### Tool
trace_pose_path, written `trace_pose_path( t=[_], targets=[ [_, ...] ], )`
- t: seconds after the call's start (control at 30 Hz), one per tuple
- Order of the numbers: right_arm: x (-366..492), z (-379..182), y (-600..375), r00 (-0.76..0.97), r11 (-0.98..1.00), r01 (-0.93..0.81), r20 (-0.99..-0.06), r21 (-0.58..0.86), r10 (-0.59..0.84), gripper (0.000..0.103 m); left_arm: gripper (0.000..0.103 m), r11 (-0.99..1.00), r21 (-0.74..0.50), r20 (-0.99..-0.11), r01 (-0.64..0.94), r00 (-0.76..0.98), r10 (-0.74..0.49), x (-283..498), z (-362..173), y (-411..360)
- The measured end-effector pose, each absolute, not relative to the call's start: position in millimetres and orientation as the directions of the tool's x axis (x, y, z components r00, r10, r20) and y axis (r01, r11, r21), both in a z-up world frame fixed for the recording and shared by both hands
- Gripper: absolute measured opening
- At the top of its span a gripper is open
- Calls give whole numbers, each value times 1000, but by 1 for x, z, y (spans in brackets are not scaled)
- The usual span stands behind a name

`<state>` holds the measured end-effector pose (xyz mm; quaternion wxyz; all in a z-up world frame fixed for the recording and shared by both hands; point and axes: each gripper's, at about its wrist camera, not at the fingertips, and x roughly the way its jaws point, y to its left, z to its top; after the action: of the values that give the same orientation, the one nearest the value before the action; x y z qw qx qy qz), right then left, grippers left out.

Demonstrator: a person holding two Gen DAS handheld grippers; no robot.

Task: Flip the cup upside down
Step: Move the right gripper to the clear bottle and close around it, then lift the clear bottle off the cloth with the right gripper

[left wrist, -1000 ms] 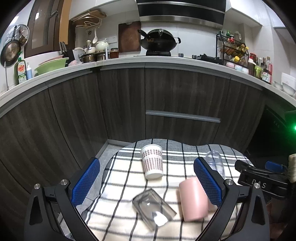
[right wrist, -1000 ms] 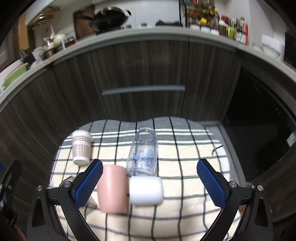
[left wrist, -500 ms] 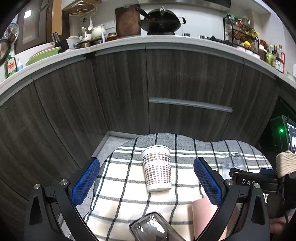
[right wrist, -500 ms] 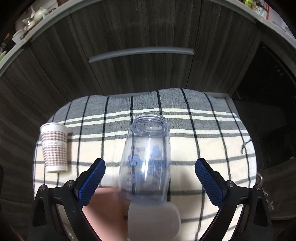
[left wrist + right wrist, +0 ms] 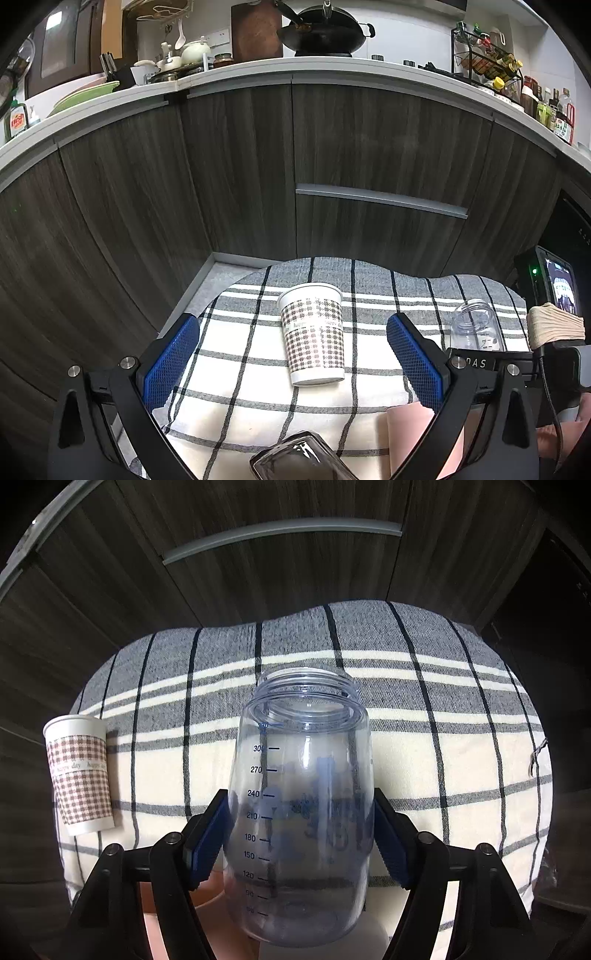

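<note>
- Clear measuring cup [image 5: 299,812], mouth up and marked to 300, stands on the checked cloth [image 5: 461,746], pinched at mid-body between both blue pads of the right gripper [image 5: 301,840].
- Left gripper [image 5: 293,363] hangs with fingers spread wide, gripping nothing.
- Patterned paper cup [image 5: 313,334] stands between them, untouched.
- Pink cup [image 5: 410,424] sits nearby.

Plaid cloth [image 5: 236,369], dark wood cabinets [image 5: 229,166], wok [image 5: 325,35], spice rack [image 5: 487,62], phone [image 5: 557,284]
</note>
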<state>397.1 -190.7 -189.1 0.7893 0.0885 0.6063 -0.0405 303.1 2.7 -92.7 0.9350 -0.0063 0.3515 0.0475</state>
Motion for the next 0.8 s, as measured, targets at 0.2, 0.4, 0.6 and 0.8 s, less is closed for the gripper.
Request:
trace_pose_path(
  t=[0.2,0.4,0.6,0.8],
  targets=[
    [394,-176,-185,307,984,154,-951,93,41,72,103,996,11,-649,-93,757,78,298,-86,3],
    [386,-139,-188,371,984,149,-928,99,37,72,103,996,-1,-624,-94,778,73,284,-63,7],
    [356,-96,-178,424,985,113,-903,129,70,72,103,995,-13,-595,-103,800,75,249,-33,19],
    [303,-84,-160,423,986,80,-901,148,101,72,103,994,15,-585,-109,805,97,201,-21,30]
  ],
)
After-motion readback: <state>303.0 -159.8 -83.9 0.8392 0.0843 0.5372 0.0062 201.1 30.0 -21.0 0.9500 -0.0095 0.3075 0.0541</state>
